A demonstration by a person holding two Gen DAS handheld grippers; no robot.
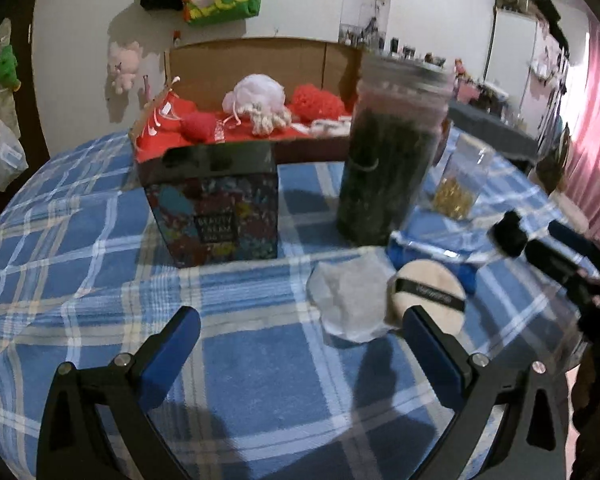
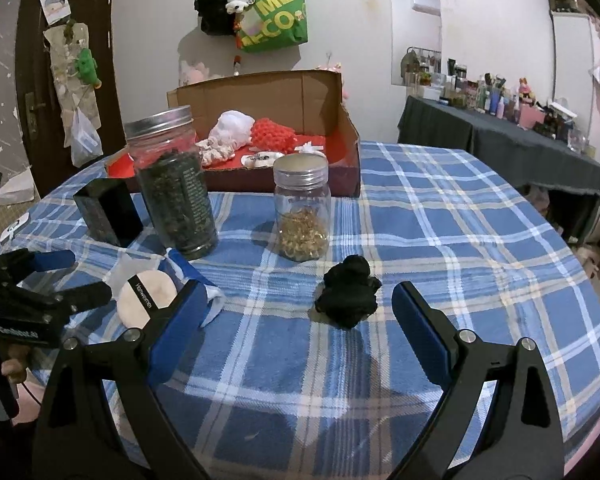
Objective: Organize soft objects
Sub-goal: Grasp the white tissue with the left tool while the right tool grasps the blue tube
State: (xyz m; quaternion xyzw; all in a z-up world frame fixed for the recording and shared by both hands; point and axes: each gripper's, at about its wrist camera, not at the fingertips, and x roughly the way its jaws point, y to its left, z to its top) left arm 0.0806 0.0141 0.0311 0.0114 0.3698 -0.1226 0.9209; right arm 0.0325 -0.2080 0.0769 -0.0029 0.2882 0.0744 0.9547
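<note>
A round beige powder puff (image 1: 428,292) with a black band lies on the checked tablecloth, next to a grey-white cloth pad (image 1: 350,300). My left gripper (image 1: 300,340) is open and empty just in front of them. The puff also shows in the right wrist view (image 2: 146,298). A crumpled black soft object (image 2: 350,296) lies between and just beyond my right gripper (image 2: 296,312), which is open and empty. An open cardboard box (image 2: 300,92) with a red floor holds white and red soft items (image 2: 256,132).
A tall jar of dark leaves (image 2: 172,184), a smaller jar of golden bits (image 2: 302,216) and a black patterned box (image 1: 216,208) stand between the grippers and the cardboard box. A blue-and-white packet (image 1: 432,248) lies behind the puff. A cluttered side table (image 2: 500,128) stands at right.
</note>
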